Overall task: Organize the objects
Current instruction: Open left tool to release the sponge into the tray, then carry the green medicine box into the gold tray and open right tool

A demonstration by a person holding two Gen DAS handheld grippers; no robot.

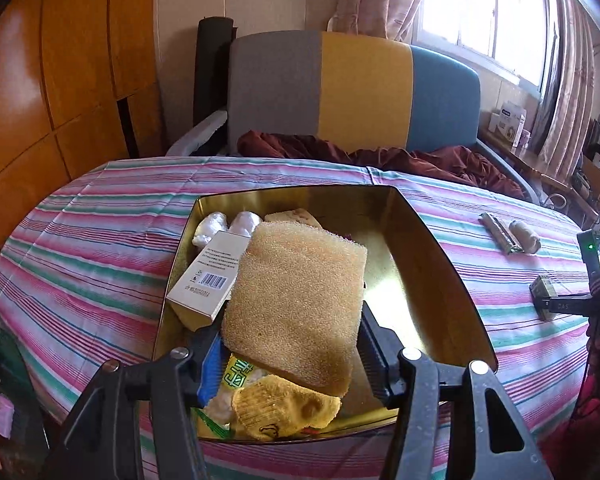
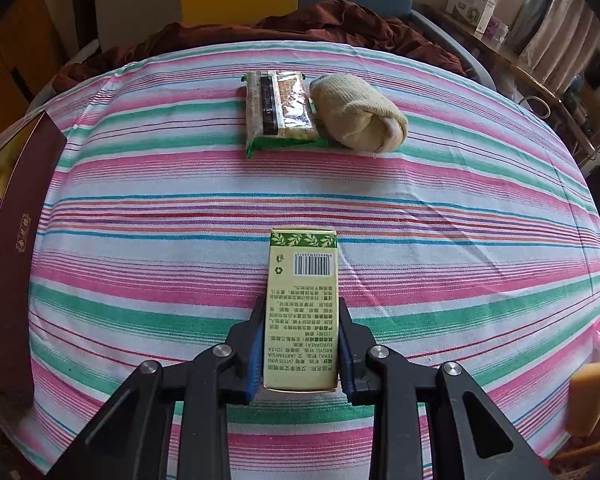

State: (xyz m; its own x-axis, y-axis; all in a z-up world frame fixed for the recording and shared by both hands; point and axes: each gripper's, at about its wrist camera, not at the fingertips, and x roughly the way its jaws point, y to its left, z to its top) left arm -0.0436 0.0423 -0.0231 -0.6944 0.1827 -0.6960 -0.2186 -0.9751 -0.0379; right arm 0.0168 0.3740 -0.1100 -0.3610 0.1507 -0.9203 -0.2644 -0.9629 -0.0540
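Two claws, both loaded: left gripper [image 1: 292, 356] clamps the sponge [image 1: 296, 304] over the gold tin [image 1: 452, 280]; right gripper [image 2: 300, 350] clamps the green carton [image 2: 302, 308], long axis running away along its fingers.

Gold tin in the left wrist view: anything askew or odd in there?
Yes. The white carton with a barcode lies tilted against the gold metal tin's left wall, and the tan sponge slab rests slanted atop the pile.

A tan sponge [image 1: 296, 308] lay tilted atop the gold tin [image 1: 440, 280], beside a white barcoded box [image 1: 208, 280], 2 white bundles [image 1: 228, 226] and a yellow sock [image 1: 284, 408]. A green-printed box [image 2: 302, 312], snack packet [image 2: 280, 110] and cream sock roll [image 2: 358, 118] rested on the striped cloth [image 2: 140, 220].
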